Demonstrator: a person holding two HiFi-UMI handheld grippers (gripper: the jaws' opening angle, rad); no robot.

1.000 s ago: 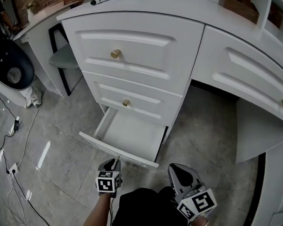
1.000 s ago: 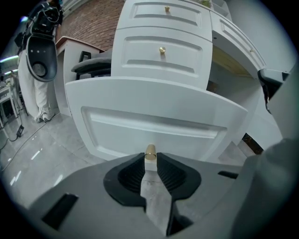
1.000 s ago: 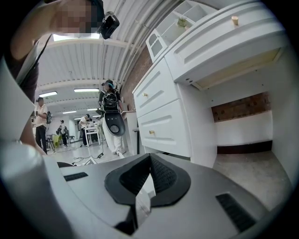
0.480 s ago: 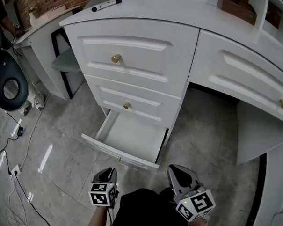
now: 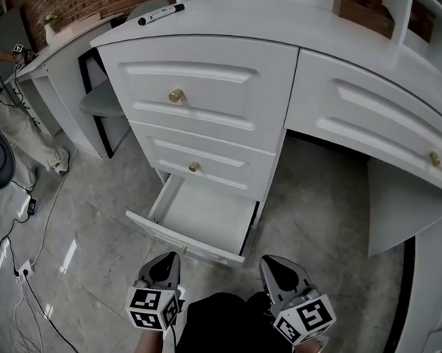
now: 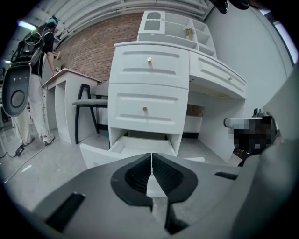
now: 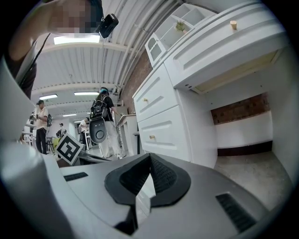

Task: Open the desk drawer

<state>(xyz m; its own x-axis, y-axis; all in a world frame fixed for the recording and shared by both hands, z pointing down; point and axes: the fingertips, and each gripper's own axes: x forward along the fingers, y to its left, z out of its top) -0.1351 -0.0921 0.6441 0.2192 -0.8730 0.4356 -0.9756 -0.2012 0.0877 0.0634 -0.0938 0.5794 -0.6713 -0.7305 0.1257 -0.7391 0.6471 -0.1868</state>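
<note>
A white table (image 5: 235, 19) fills the far side, with three drawers stacked in its left pedestal. The bottom drawer (image 5: 205, 212) is pulled out towards the near side, its white inside bare and its front panel hanging over the grey tiled floor (image 5: 95, 218). The middle drawer (image 5: 214, 159) and the top drawer (image 5: 210, 91) above it are both closed, each with a small brass knob at its middle. A black marker pen (image 5: 161, 14) lies on the table top at the far left, and a brick wall (image 5: 75, 1) shows behind it. To the right, a wide drawer (image 5: 370, 116) under the table top is closed, above the open knee space. The left gripper (image 5: 167, 260) hangs in the air just on the near side of the open drawer's front, apart from it and pointing at it, tilted a little down; its jaws are closing, the dark pads all but touching at their tips, with nothing between them. The right gripper (image 5: 273, 264) hangs beside it to the right, well clear of the drawer, with its jaws together at the tips and nothing held. Cables (image 5: 16, 273) trail over the floor at the left
</note>
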